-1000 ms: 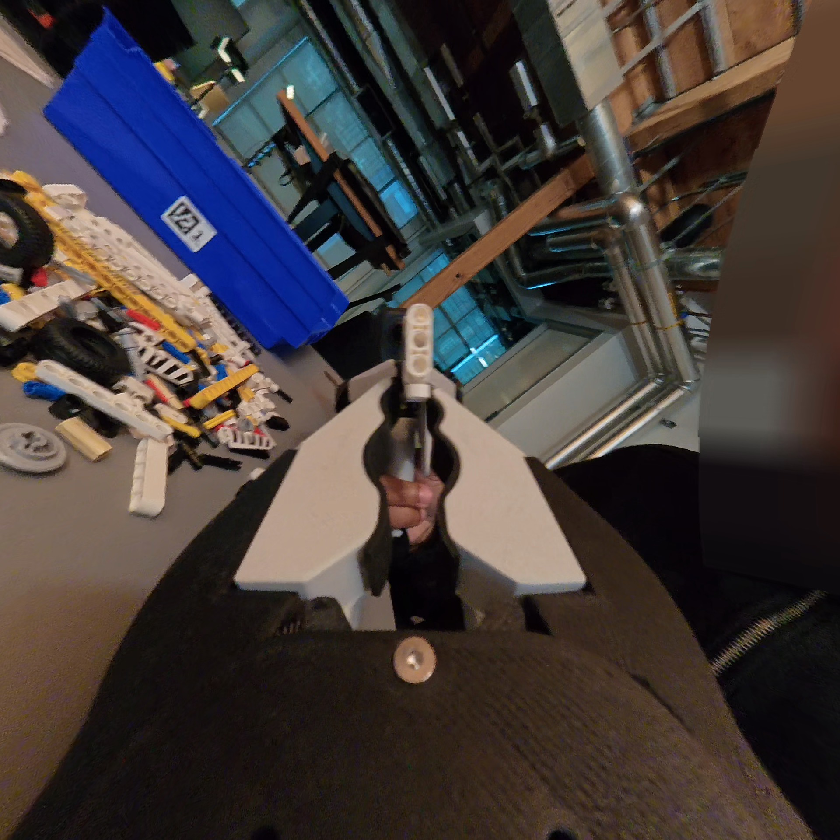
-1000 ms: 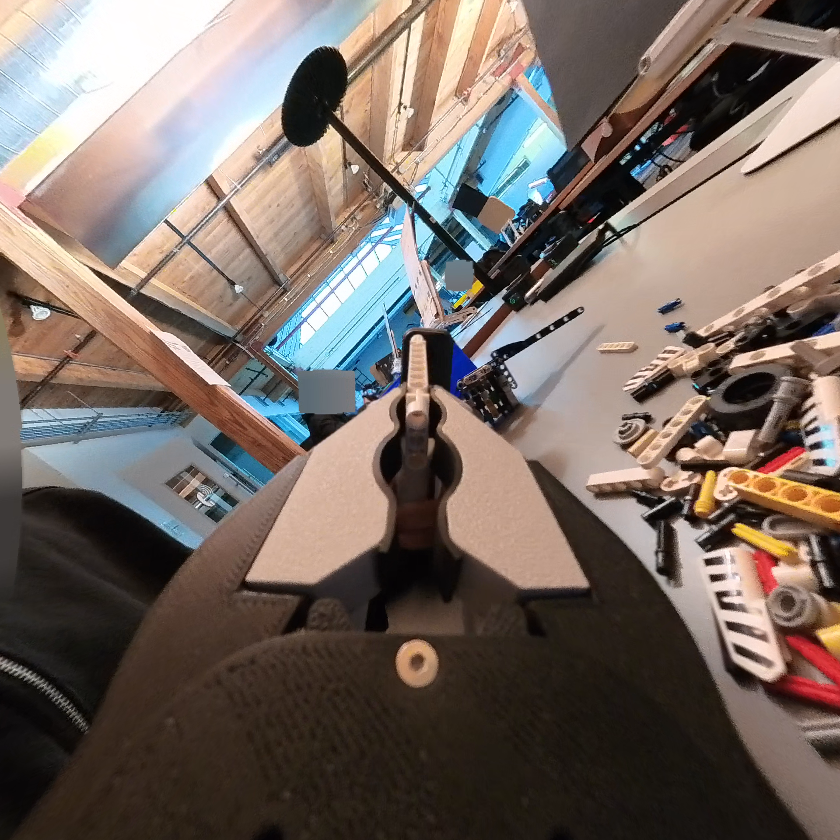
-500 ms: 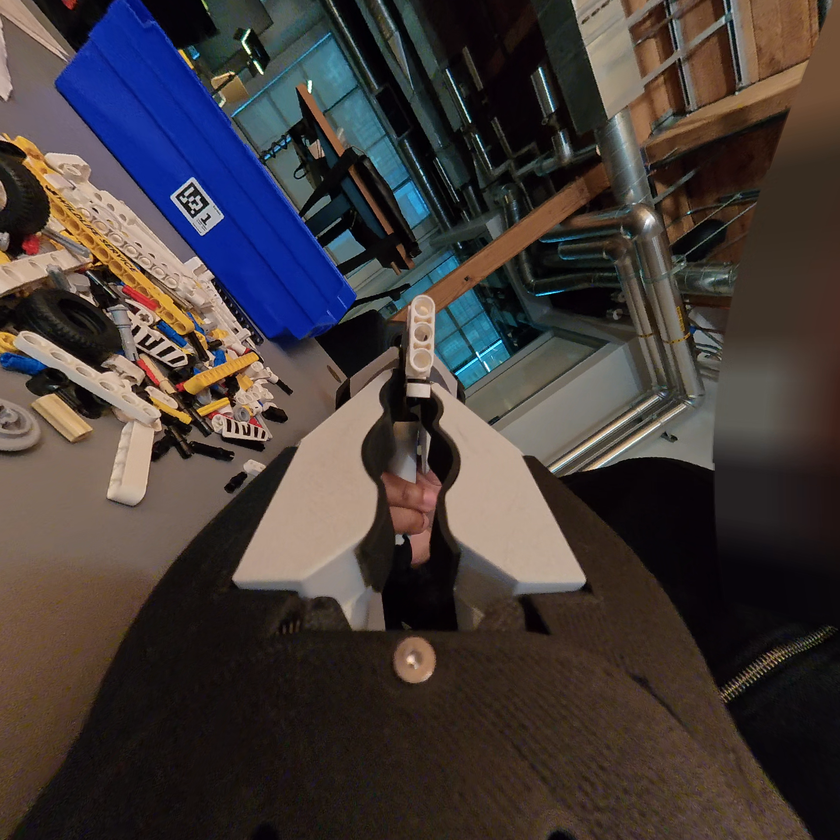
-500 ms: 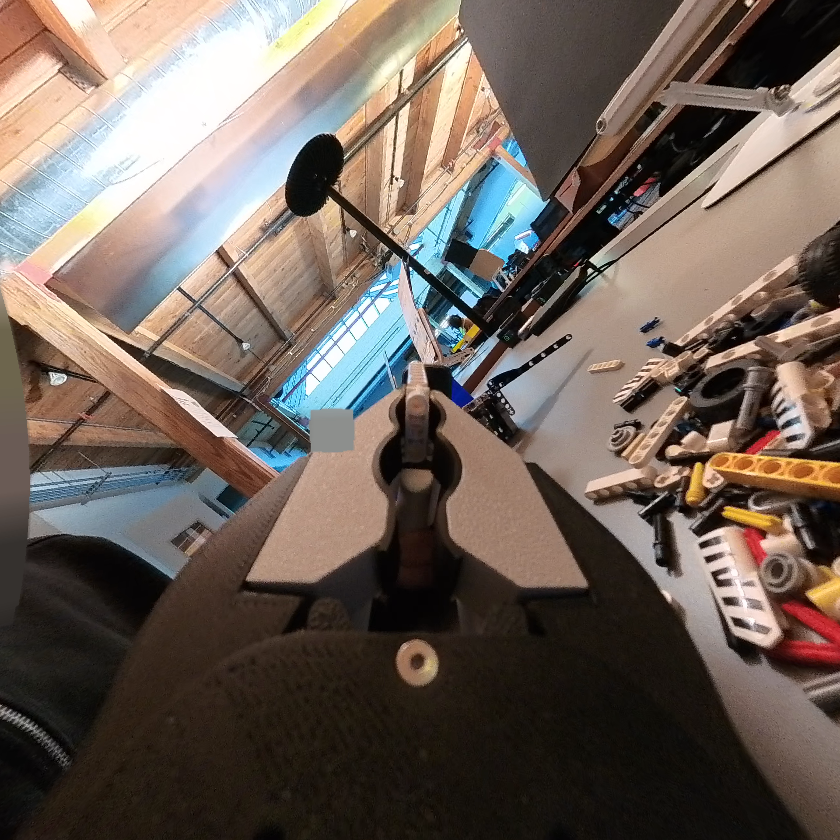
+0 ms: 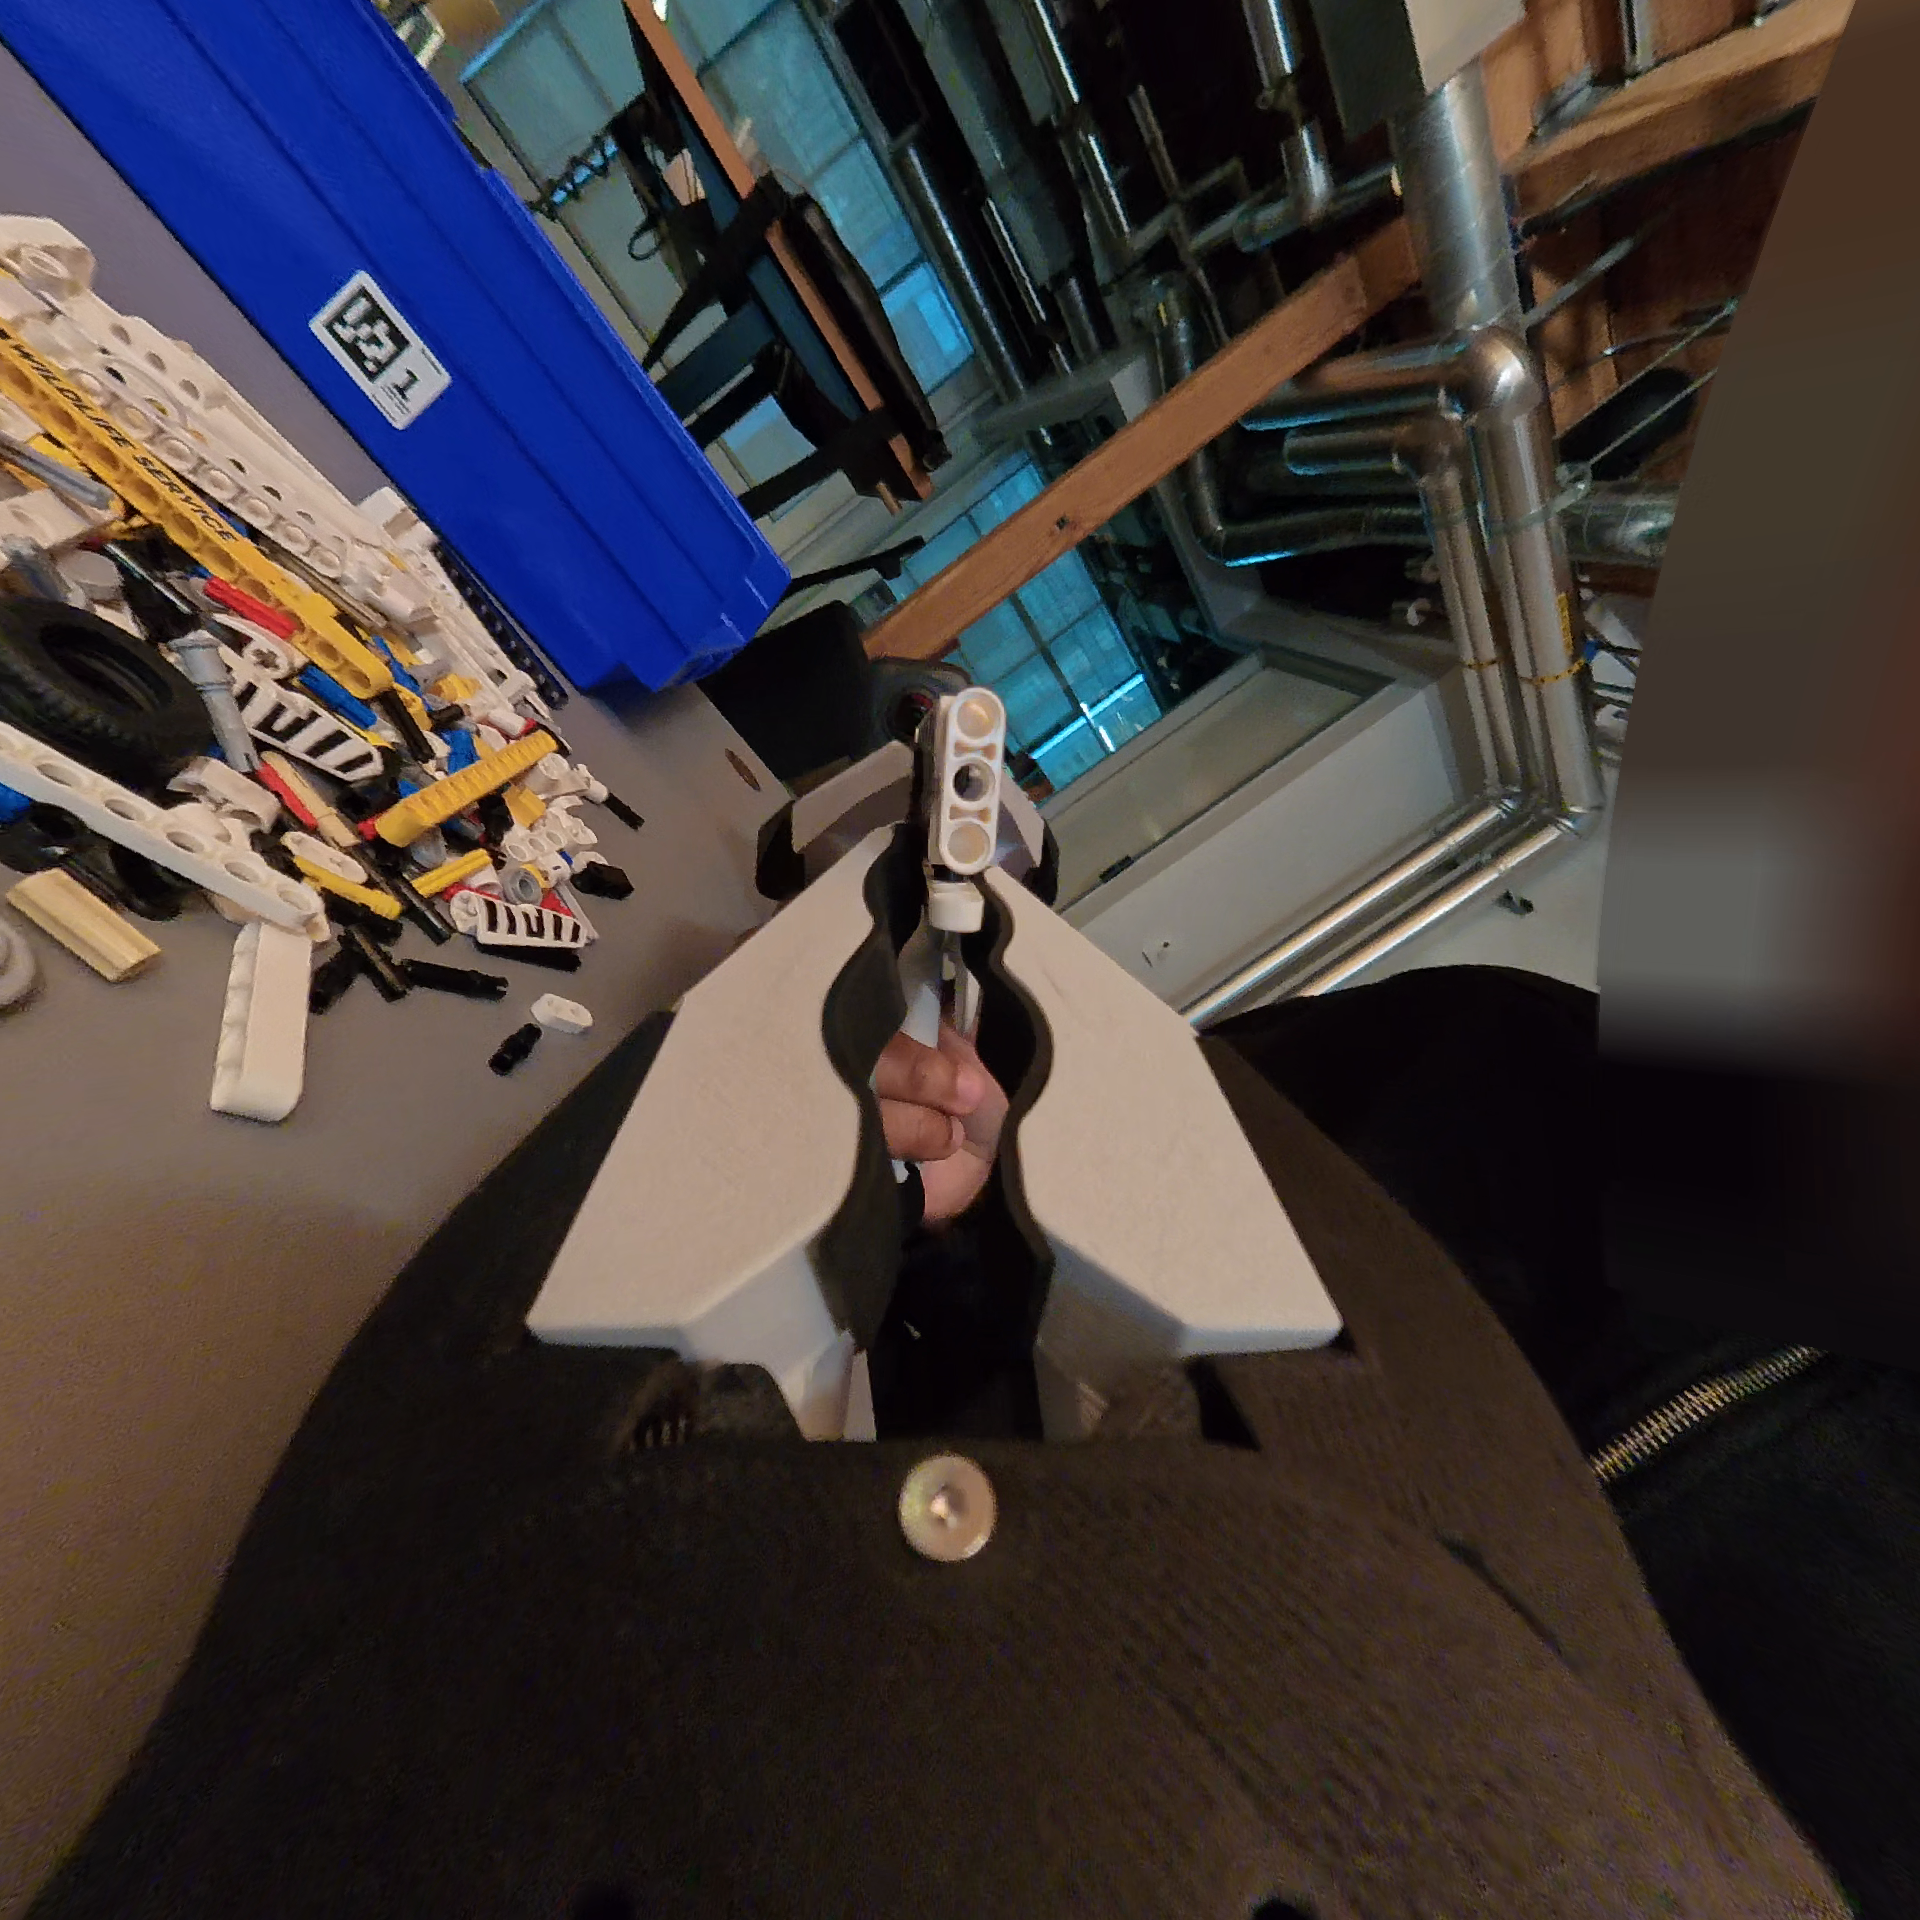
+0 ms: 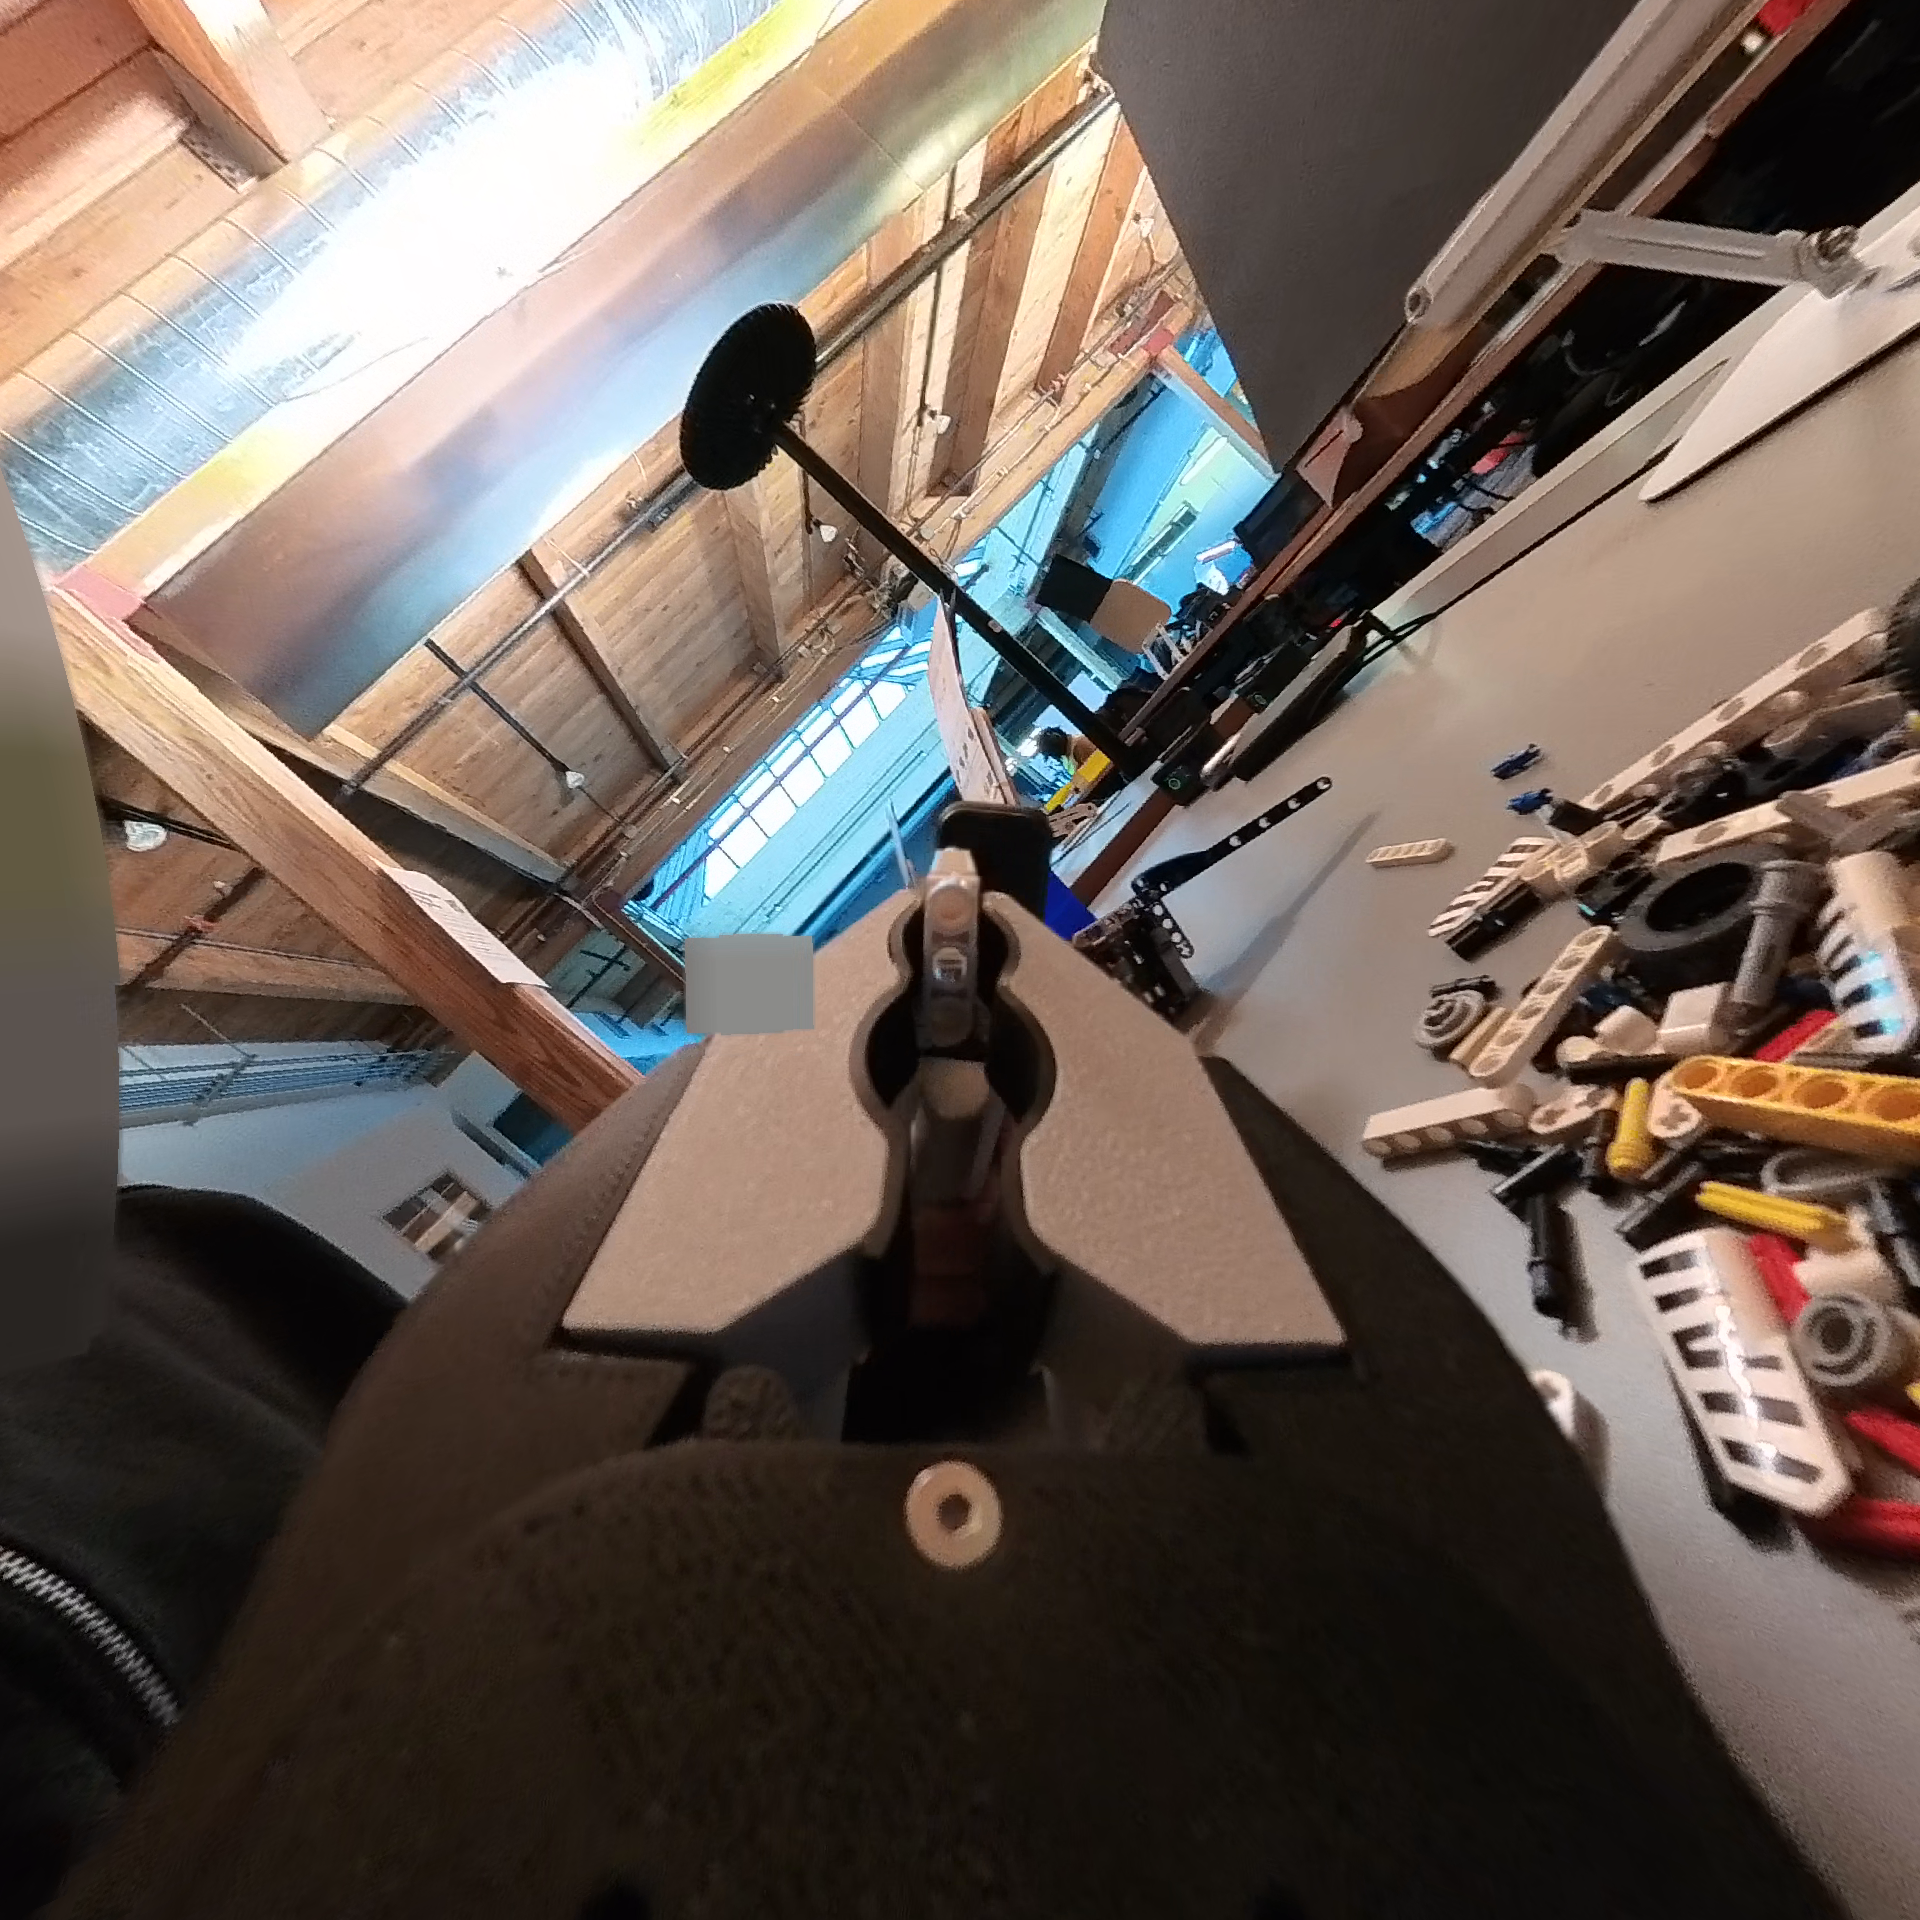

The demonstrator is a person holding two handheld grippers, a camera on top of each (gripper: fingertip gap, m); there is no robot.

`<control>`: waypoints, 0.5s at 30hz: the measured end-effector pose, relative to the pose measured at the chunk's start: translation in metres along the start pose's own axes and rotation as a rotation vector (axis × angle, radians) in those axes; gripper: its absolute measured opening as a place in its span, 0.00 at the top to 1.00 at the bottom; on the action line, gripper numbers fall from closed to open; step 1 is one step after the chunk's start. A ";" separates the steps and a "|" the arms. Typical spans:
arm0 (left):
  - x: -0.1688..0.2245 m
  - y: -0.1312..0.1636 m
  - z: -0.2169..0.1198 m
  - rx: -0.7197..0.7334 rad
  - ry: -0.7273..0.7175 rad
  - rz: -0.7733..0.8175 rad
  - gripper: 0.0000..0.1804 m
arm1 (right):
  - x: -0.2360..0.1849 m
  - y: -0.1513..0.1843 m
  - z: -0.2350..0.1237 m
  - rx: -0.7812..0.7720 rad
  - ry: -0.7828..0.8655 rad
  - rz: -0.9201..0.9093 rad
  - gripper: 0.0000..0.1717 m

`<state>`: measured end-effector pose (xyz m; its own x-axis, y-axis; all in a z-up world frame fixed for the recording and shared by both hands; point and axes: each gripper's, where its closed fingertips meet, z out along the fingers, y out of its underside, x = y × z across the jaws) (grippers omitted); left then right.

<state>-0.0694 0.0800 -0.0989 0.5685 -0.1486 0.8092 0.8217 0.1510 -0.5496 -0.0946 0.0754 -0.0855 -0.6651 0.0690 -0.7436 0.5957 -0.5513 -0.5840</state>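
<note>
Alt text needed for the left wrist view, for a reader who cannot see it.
The left gripper pinches a small white three-hole building beam upright at its fingertips, raised above a grey table. To the left lies a pile of white, yellow, black and red building parts, with a blue bin behind it.

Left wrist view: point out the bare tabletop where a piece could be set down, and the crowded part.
Bare grey table lies below the white curved beam, between the brick pile and the left claw. A smaller free strip lies near the blue bin's corner. The pile itself is crowded: tyre, yellow beams, black pins.
</note>
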 end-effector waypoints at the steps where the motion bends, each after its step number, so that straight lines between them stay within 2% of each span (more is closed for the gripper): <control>1: 0.001 0.001 -0.001 -0.009 0.015 -0.008 0.94 | -0.001 0.000 0.000 0.001 -0.011 0.002 0.98; 6: 0.009 0.003 -0.005 -0.033 0.103 -0.030 0.93 | -0.008 0.003 0.004 -0.003 -0.067 0.007 0.97; 12: 0.015 -0.006 -0.007 0.039 0.130 0.027 0.93 | -0.012 -0.001 0.003 0.042 -0.070 -0.056 0.97; 14: 0.014 -0.009 -0.010 0.049 0.147 0.000 0.78 | -0.010 -0.009 0.000 0.087 -0.078 -0.017 0.97; 15: 0.012 -0.011 -0.011 0.062 0.135 0.000 0.78 | -0.009 -0.011 -0.001 0.098 -0.084 -0.001 0.97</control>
<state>-0.0712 0.0658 -0.0851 0.5718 -0.2784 0.7717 0.8203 0.2102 -0.5319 -0.0945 0.0820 -0.0731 -0.7038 0.0019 -0.7104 0.5507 -0.6302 -0.5473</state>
